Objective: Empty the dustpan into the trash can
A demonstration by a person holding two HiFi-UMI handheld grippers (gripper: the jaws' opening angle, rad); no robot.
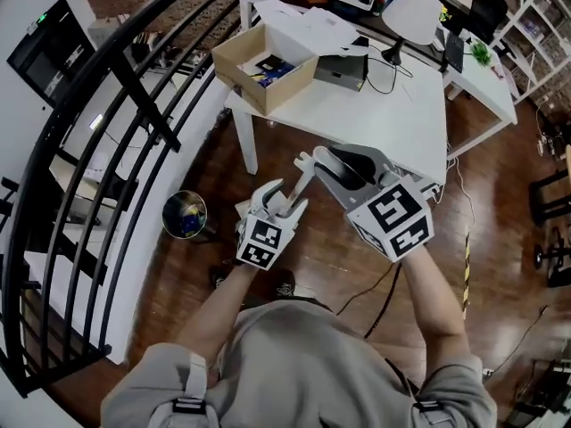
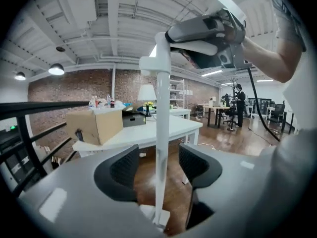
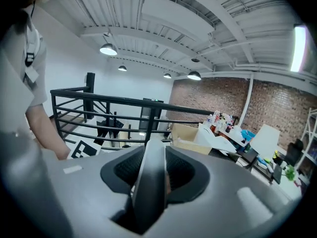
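The dustpan (image 1: 323, 159) is grey with a long white handle (image 1: 302, 178), held up in front of me over the wooden floor. My right gripper (image 1: 343, 172) is shut on its grey rim (image 3: 151, 182), which stands edge-on between the pads. In the left gripper view the white handle (image 2: 161, 133) runs upright between the jaws of my left gripper (image 2: 159, 167), which are open with a gap on each side. The pan's grey head (image 2: 198, 29) shows at the upper right there. The trash can (image 1: 185, 214), a round metal bin with blue things inside, stands on the floor to the left.
A white table (image 1: 393, 105) lies straight ahead, with an open cardboard box (image 1: 263, 65) on its left end and clutter behind. A black metal railing (image 1: 134, 87) runs along the left, close to the can. A dark cable (image 1: 384, 283) trails over the floor on the right.
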